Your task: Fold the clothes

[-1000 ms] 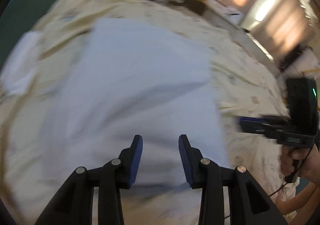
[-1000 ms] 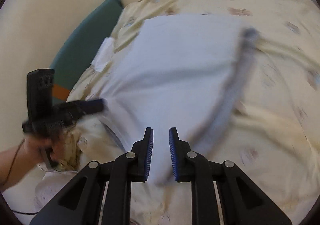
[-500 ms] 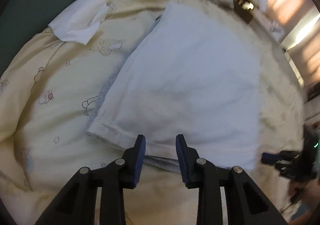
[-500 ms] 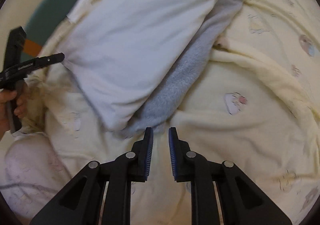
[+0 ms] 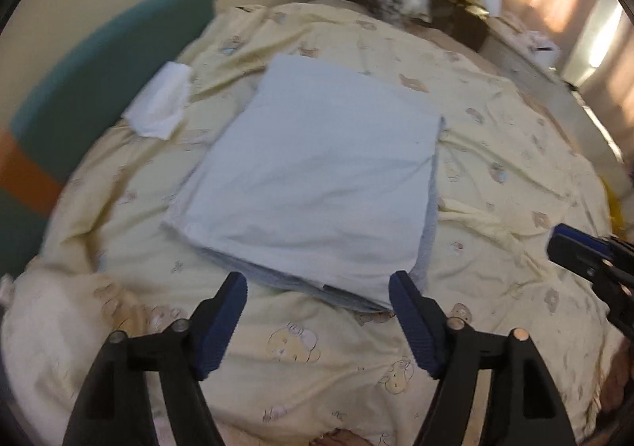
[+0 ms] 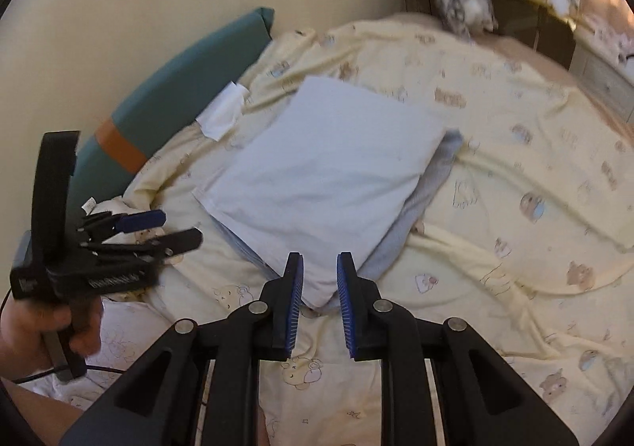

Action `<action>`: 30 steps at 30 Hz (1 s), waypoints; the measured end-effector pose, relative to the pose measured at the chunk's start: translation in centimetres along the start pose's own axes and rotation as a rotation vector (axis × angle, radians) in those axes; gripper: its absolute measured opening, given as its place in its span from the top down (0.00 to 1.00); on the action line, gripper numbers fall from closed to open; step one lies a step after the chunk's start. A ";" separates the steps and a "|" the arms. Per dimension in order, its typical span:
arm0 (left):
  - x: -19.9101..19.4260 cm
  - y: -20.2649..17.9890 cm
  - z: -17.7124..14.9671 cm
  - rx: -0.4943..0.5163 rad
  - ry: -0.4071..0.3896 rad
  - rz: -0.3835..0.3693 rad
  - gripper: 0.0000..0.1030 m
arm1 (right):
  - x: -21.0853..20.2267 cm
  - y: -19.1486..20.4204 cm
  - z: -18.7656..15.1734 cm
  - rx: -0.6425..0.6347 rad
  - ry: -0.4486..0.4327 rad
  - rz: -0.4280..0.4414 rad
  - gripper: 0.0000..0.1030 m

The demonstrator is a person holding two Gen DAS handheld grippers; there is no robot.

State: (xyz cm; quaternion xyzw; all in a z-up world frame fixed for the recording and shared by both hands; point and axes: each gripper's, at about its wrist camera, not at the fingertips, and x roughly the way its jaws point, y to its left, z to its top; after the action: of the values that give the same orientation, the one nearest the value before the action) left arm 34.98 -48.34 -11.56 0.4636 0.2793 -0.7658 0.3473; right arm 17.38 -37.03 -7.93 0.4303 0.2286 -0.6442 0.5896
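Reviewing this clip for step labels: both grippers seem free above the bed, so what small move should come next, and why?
Probably lower the left gripper onto the near edge of the folded pale garment. Its jaws stand wide apart, holding nothing, and that edge lies just ahead of them on the yellow duvet. The right gripper is also open and holds nothing, with the garment's near corner just ahead of it, ready to match.

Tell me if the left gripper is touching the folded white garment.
Apart. In the right wrist view the left gripper hangs open off the folded white garment, with yellow bedding showing between them.
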 end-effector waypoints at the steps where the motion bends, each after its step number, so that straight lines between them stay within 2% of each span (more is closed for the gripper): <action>1: -0.4 -0.3 -0.1 -0.006 0.002 0.013 0.25 | -0.7 0.1 0.0 0.001 -0.008 -0.014 0.80; 2: -1.3 -0.5 -0.4 -0.019 0.001 0.029 0.25 | -1.5 0.3 0.0 0.002 -0.016 -0.028 0.80; 4: -3.3 -1.2 -0.9 0.005 -0.029 0.061 0.25 | -3.0 0.4 -0.1 0.036 -0.049 -0.027 0.71; 5: -4.3 -1.7 -1.0 0.036 -0.056 0.079 0.25 | -3.5 0.6 -0.2 0.041 -0.066 -0.031 0.56; 6: -5.3 -1.8 -1.2 0.046 -0.076 0.082 0.25 | -4.1 0.8 -0.3 0.045 -0.082 -0.037 0.26; 7: -6.1 -1.9 -1.3 0.048 -0.087 0.067 0.25 | -4.7 1.1 -0.4 0.058 -0.098 -0.042 0.11; 8: -6.7 -2.0 -1.2 0.050 -0.077 0.038 0.25 | -5.1 1.3 -0.6 0.068 -0.110 -0.032 0.01; 10: -7.2 -2.0 -1.3 0.045 -0.058 0.010 0.25 | -5.9 1.7 -1.1 0.083 -0.128 -0.022 0.02; 13: -7.6 -2.3 -2.2 0.020 -0.060 0.005 0.25 | -6.4 2.3 -2.0 0.086 -0.112 -0.056 0.02; 17: -7.1 -4.7 -4.5 0.106 -0.044 0.080 0.25 | -6.2 2.9 -3.1 0.107 -0.084 -0.057 0.02; 20: -7.4 -4.4 -5.0 0.060 -0.051 0.086 0.25 | -6.2 3.2 -3.8 0.139 -0.089 -0.058 0.02; 23: -7.8 -4.2 -5.2 0.037 -0.070 0.116 0.25 | -6.4 3.7 -4.0 0.099 -0.094 -0.112 0.02; 28: -8.7 -4.0 -5.3 0.009 -0.109 0.167 0.25 | -6.0 3.5 -4.4 0.109 -0.065 -0.099 0.02; 30: -8.5 -4.2 -5.2 0.022 -0.102 0.159 0.25 | -5.8 3.4 -4.5 0.106 -0.060 -0.093 0.02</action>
State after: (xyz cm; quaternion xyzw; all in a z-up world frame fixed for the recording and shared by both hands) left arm 37.11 -39.57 -5.58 0.4485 0.2152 -0.7614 0.4156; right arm 21.55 -30.78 -4.77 0.4305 0.1961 -0.6946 0.5419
